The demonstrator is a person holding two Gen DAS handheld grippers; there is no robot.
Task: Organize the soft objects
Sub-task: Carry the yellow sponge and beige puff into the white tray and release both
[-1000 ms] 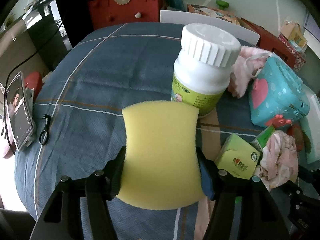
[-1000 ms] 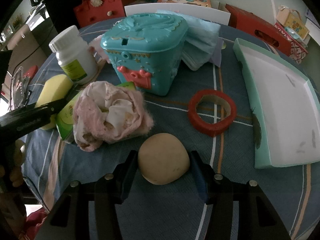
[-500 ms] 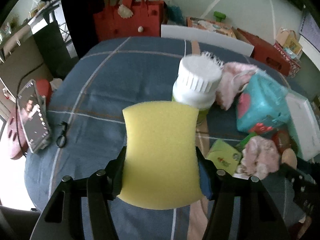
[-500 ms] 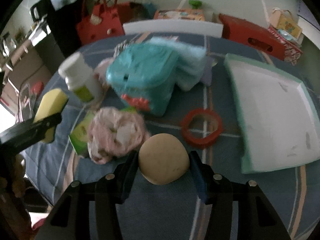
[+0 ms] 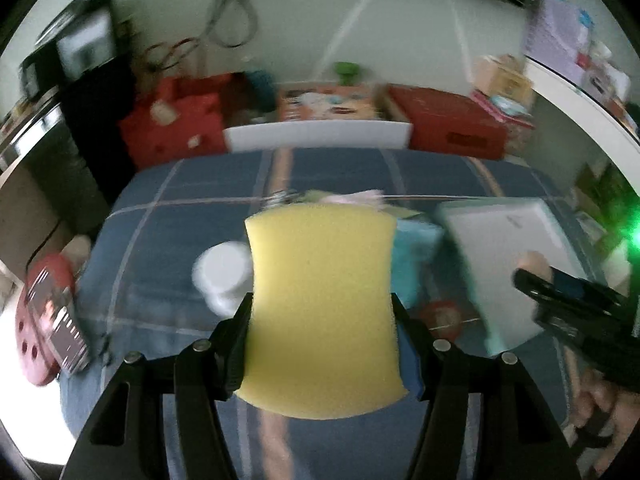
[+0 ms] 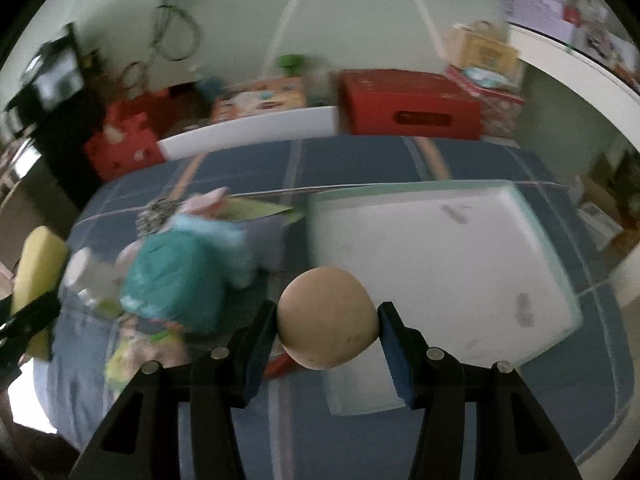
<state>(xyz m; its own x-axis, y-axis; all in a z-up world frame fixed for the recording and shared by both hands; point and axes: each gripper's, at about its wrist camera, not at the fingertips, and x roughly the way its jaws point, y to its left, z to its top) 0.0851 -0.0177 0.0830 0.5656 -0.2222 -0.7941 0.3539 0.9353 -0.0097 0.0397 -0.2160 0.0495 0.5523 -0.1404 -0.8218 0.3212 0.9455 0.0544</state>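
My left gripper (image 5: 322,332) is shut on a yellow sponge (image 5: 322,304) and holds it high above the table. My right gripper (image 6: 328,330) is shut on a tan soft ball (image 6: 328,316), also raised, near the front left of the white tray with a teal rim (image 6: 440,248). The tray also shows in the left wrist view (image 5: 504,248), with the right gripper (image 5: 540,280) over it. The sponge shows at the left edge of the right wrist view (image 6: 38,272). A pink cloth (image 6: 140,344) lies below, blurred.
On the blue plaid cloth (image 5: 192,208) stand a white bottle (image 5: 220,276), a teal box (image 6: 176,284) and a red tape ring (image 5: 440,316). A phone (image 5: 60,320) lies at the left edge. Red boxes (image 6: 408,108) and a red bag (image 5: 172,124) sit behind the table.
Both grippers have risen well above the table with their loads. The views now tilt up toward the far wall, and the right gripper has moved toward the tray.
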